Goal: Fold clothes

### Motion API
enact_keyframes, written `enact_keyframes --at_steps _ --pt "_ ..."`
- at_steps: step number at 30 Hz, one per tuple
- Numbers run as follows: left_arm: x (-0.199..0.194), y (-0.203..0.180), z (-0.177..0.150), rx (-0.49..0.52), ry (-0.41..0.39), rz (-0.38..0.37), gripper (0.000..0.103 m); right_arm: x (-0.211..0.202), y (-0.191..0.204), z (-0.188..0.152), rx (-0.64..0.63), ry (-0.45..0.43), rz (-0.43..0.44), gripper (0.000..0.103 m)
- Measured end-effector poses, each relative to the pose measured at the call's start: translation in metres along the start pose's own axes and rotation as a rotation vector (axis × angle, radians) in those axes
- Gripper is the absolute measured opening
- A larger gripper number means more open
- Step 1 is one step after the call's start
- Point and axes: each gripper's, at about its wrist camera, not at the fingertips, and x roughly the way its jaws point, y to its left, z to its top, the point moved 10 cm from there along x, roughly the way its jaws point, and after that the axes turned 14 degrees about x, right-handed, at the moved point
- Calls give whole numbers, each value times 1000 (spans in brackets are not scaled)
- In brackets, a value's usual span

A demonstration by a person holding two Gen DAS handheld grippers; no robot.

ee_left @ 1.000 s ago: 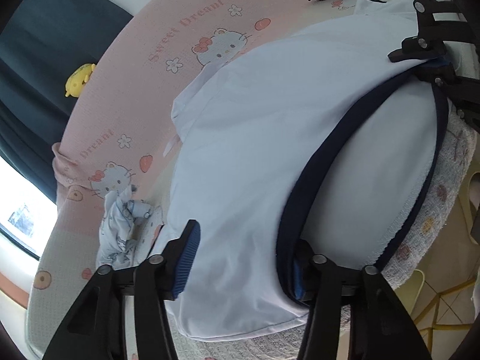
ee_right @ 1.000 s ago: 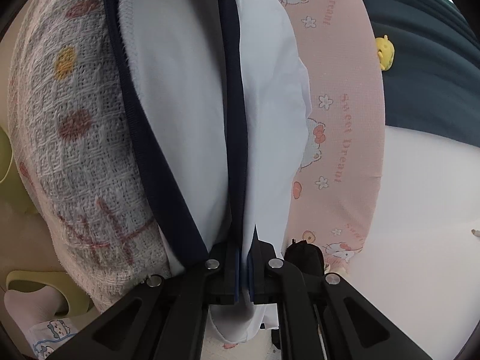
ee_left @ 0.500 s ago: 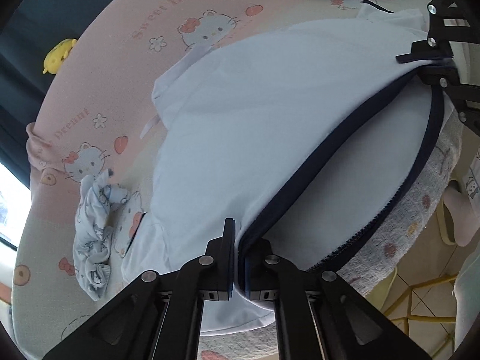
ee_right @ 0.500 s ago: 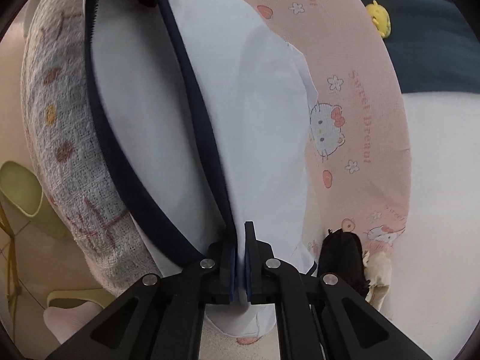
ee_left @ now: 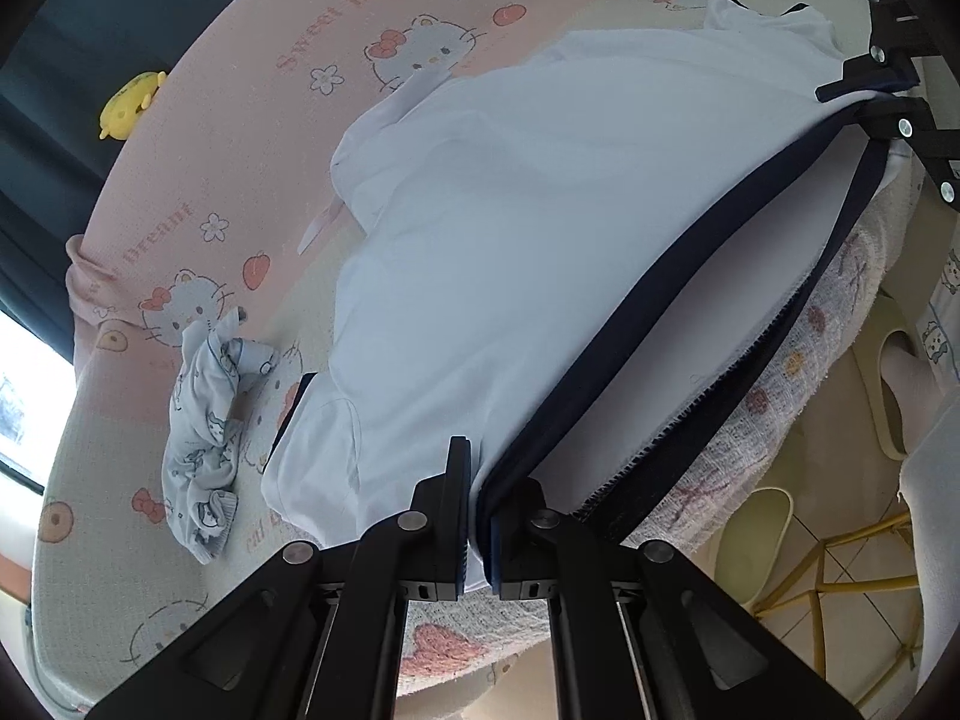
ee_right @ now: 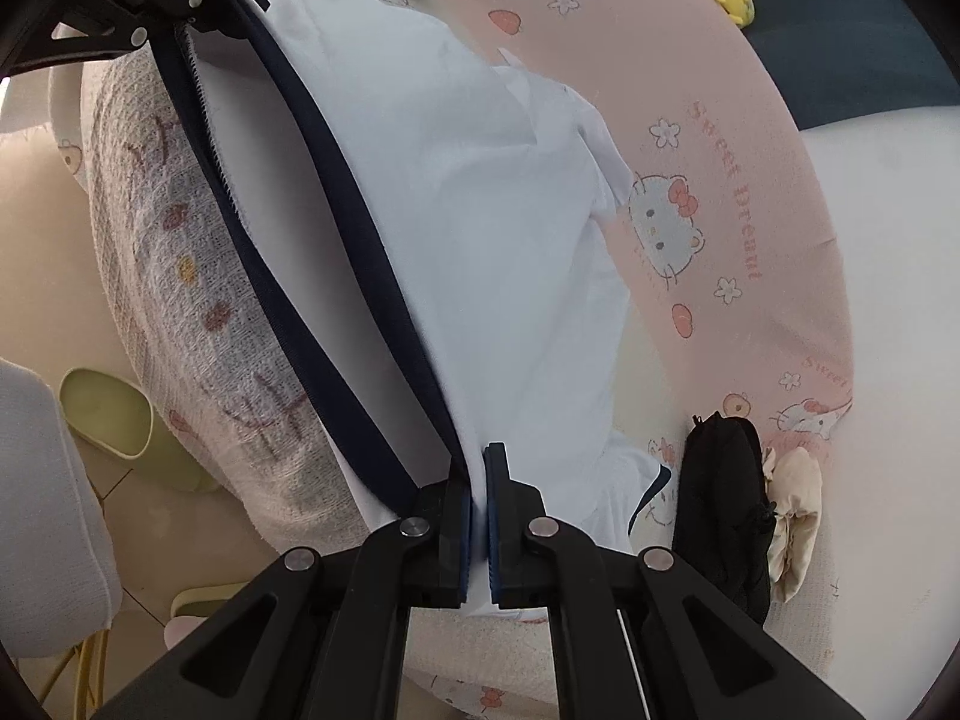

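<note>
Left claw (ee_left: pixel 475 516) and right claw (ee_right: pixel 477 516), each clamped on the navy hem (ee_left: pixel 660 312) of a white shirt (ee_left: pixel 480 228): soft, light, limp; best gripped at hem corners.

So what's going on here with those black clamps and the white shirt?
A person is folding laundry on a bed with a pink cartoon-cat sheet, using two handheld black grippers. The left gripper and the right gripper are each clamped on the navy-trimmed hem of a white shirt, one at each end, holding that edge taut above the mattress edge. The rest of the shirt lies spread on the bed. No fold shows yet.
</note>
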Motion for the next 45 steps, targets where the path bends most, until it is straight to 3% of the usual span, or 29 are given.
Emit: enact_keyframes --at_steps 8,14,19,20,21,24,27,29,31,39,45 --pt "-2 -10 -16 -35 22 -86 4 -12 12 -21 12 32 15 2" --pt "1 -18 -19 -10 32 -90 4 -18 21 -30 -8 47 9 2" --pt "8 -8 -17 -64 41 -108 7 -12 21 -29 10 62 18 3" --pt "8 -6 -16 -75 41 -112 7 -13 19 -28 9 56 4 10" --pt "6 -4 -14 -88 36 -119 7 -15 18 -27 7 47 -14 24" --pt "-8 6 -9 -130 -5 -127 7 -25 11 -21 0 7 -71 47" --pt "-16 6 -8 -102 -2 -140 15 -38 4 -16 16 -19 -101 53" --pt "-21 7 -8 -84 0 -148 40 -44 -2 -13 33 -20 -117 56" --pt "-27 7 -7 -69 3 -158 53 -49 -7 -11 47 -20 -130 60" --pt "-44 25 -16 -156 44 -196 53 -70 -38 7 122 -36 -153 65" --pt "-54 62 -8 -284 17 -216 53 -74 -70 32 185 -65 -181 73"
